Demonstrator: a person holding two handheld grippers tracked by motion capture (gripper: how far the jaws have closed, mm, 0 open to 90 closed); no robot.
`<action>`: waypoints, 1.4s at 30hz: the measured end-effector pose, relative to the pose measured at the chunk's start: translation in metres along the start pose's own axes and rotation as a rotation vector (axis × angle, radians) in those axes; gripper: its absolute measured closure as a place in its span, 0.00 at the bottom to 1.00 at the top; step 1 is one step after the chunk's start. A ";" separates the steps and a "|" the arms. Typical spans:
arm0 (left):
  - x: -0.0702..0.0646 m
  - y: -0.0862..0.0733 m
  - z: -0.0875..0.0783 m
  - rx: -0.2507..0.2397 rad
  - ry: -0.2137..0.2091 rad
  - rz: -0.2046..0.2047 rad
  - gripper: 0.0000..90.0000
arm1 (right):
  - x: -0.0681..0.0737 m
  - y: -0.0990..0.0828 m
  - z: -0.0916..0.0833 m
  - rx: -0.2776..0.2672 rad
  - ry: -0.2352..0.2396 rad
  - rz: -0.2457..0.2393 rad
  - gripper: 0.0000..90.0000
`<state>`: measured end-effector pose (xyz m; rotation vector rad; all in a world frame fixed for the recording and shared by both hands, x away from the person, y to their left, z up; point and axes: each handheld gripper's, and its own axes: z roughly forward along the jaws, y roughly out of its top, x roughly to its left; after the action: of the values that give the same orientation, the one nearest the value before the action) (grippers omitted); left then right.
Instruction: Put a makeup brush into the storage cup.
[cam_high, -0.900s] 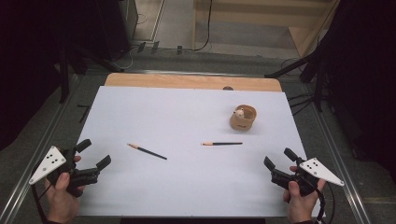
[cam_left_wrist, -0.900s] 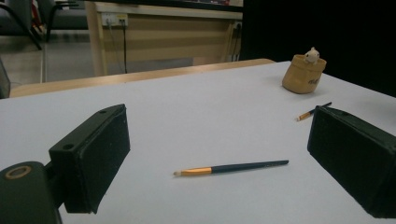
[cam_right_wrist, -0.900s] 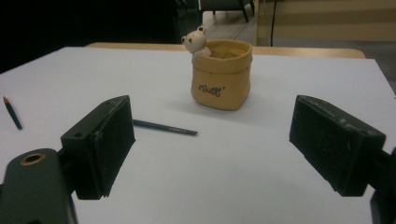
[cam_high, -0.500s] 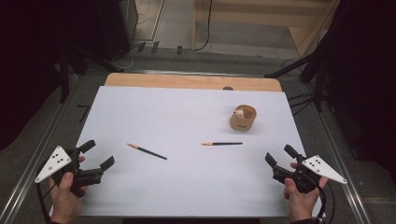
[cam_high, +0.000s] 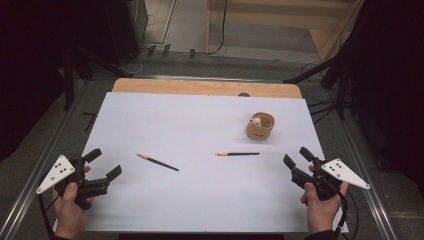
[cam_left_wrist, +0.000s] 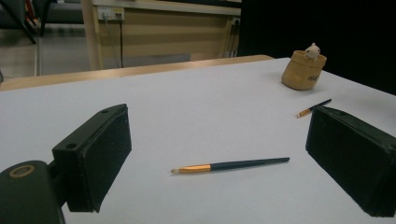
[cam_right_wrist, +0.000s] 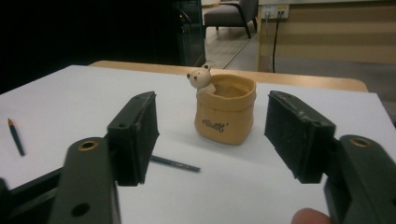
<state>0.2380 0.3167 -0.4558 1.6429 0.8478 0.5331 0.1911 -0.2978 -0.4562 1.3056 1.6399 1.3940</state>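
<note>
1. Right now I have the left gripper (cam_high: 103, 164) at the near left corner of the white table sheet (cam_high: 200, 120), held in the left hand (cam_high: 70, 207), its jaws spread wide with nothing between them.
2. I see the right gripper (cam_high: 295, 157) at the near right edge, held in the right hand (cam_high: 320, 210), jaws likewise parted and empty; both grey plates point outward.
3. From the left gripper view, one slim brush (cam_left_wrist: 231, 165) lies flat on the sheet between my two black pads (cam_left_wrist: 100, 154), well beyond them, its gold ferrule and pale tip toward the left of that view.
4. In the high view that same brush (cam_high: 157, 162) lies left of centre, angled, with its orange end to the far left.
5. I see a second brush (cam_high: 238, 154) lying near centre, almost level across the table, orange end to the left; the two brushes are well apart and neither touches a gripper.
6. A tan pouch-shaped holder (cam_high: 260, 126) stands upright on the far right part of the sheet, beyond the second brush.
7. From the right gripper view, the holder (cam_right_wrist: 225, 109) sits framed between my open jaws but farther off, with dark lettering on its front that I cannot read and a small white animal figure (cam_right_wrist: 201, 79) at its rim.
8. A bare wooden strip (cam_high: 205, 87) of tabletop shows along the far edge of the sheet.
</note>
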 end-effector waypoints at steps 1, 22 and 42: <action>0.000 0.000 0.000 0.002 0.001 0.000 0.08 | 0.000 0.002 0.002 0.002 0.009 -0.013 0.42; -0.001 -0.001 0.002 -0.002 0.007 0.002 0.10 | 0.008 0.053 0.062 0.059 0.178 -0.108 0.42; 0.000 -0.002 0.002 -0.003 0.005 -0.005 0.10 | 0.031 0.072 0.132 0.192 0.333 -0.208 0.38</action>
<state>0.2388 0.3158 -0.4581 1.6374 0.8540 0.5345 0.3205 -0.2253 -0.4168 1.0037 2.1103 1.4086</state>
